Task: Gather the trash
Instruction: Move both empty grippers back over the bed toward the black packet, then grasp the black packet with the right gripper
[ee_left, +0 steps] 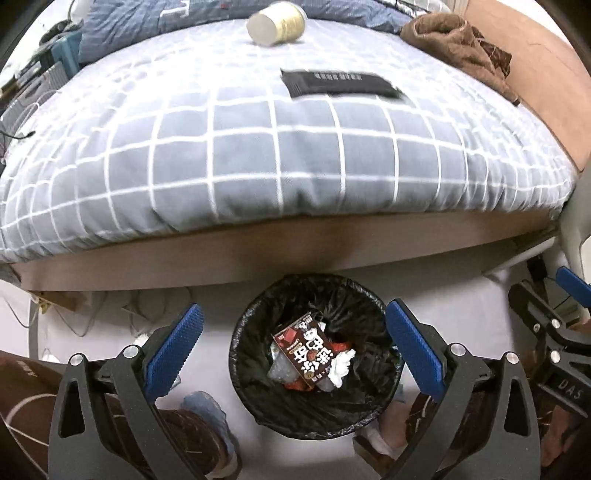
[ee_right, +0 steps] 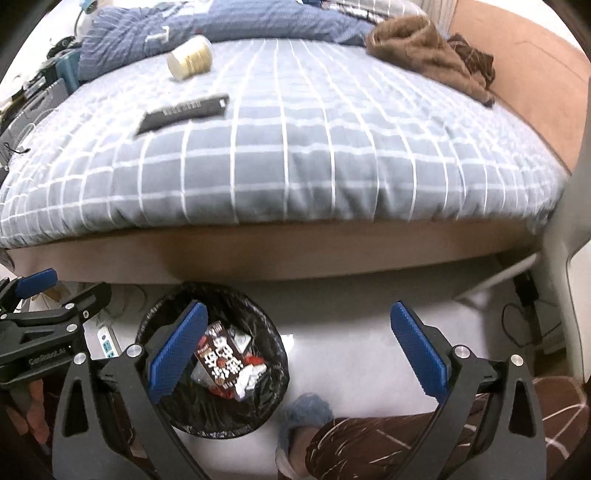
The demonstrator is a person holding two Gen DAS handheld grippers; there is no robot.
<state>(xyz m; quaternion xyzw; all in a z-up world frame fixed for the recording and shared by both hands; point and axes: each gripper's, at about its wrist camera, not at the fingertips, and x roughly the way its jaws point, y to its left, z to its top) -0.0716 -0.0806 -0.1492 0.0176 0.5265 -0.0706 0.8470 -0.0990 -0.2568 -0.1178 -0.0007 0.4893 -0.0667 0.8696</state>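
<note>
- Below, we order the items from largest to smallest, placing each relative to the jaws.
- Bed [ee_left: 258, 155]: a soft checked quilt far beyond both pairs of jaws; we expect it to give under any downward press, so items on it want a pinch from the sides, not a push from above.
- Trash bin [ee_left: 314, 291]: black-lined, on the floor directly between and beneath the left jaws; in the right wrist view it [ee_right: 258, 406] sits under the left-hand jaw of that pair. It already holds a printed carton [ee_left: 304, 354] and crumpled white paper [ee_left: 341, 365].
- Left gripper [ee_left: 293, 347]: we see its blue pads spread wide with nothing between them.
- Right gripper [ee_right: 299, 347]: likewise spread wide and empty, over bare floor with the bin off to one side.
- Flat black pack [ee_left: 340, 85]: lying on the quilt well ahead of the left jaws, slightly to their right. We judge it light, thin and somewhat stiff; its long edges offer the best hold, taken across the narrow width.
- Paper cup [ee_left: 277, 24]: on its side at the far end of the quilt, ahead of the jaws. We judge it very light, easily crushed and prone to roll; a gentle hold across the wall near the stiffer base seems safest.
</note>
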